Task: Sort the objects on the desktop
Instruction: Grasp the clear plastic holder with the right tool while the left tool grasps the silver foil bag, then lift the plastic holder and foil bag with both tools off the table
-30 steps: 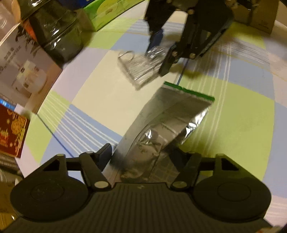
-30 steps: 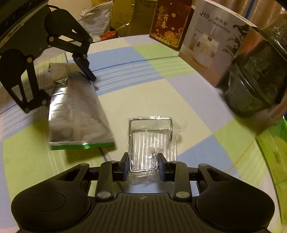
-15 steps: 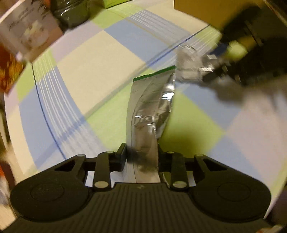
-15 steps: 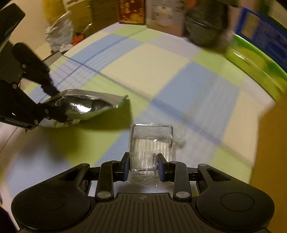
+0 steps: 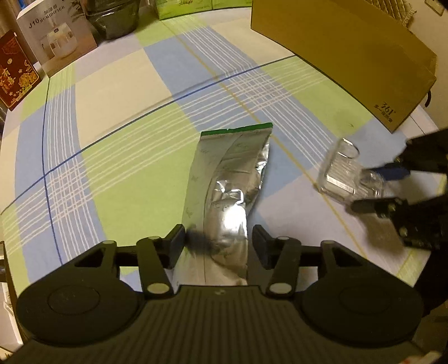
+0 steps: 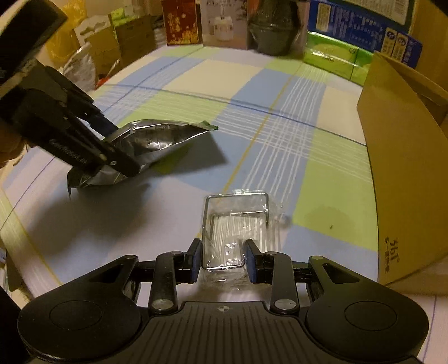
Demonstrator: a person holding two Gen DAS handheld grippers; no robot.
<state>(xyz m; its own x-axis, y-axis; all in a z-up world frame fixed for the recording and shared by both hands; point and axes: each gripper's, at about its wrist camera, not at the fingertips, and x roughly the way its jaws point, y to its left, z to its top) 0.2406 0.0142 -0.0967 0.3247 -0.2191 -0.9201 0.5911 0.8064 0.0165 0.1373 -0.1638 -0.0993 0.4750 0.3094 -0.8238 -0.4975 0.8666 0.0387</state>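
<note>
1. The silver foil pouch (image 5: 226, 190), with a green strip on its far end, sits in the middle of the left wrist view, between the fingers of the left gripper (image 5: 218, 246).
2. The jaws of the left gripper are opening. The left pad looks to touch the pouch edge, while a narrow gap shows on the right side, so the pads do not press it.
3. In the right wrist view the same pouch (image 6: 156, 140) is at centre left, with its far end lifted off the cloth and a dark shadow under it. The left gripper (image 6: 112, 156) comes down on it from the upper left.
4. The right gripper (image 6: 224, 260) is clenched on a clear plastic packet with a wire frame (image 6: 238, 224), at lower centre of its own view. Both pads press the packet's sides.
5. In the left wrist view this packet (image 5: 341, 176) appears at the right edge, and is blurred.
6. The checked tablecloth (image 5: 126, 156), green, blue and cream, covers the table.
7. A brown cardboard box (image 6: 406, 168) stands at the right side of the right wrist view, near the packet.
8. At the top of this view a red box (image 6: 182, 22), a white humidifier box (image 6: 224, 22), a dark jar (image 6: 274, 30) and green packs (image 6: 330, 56) stand in a row.
</note>
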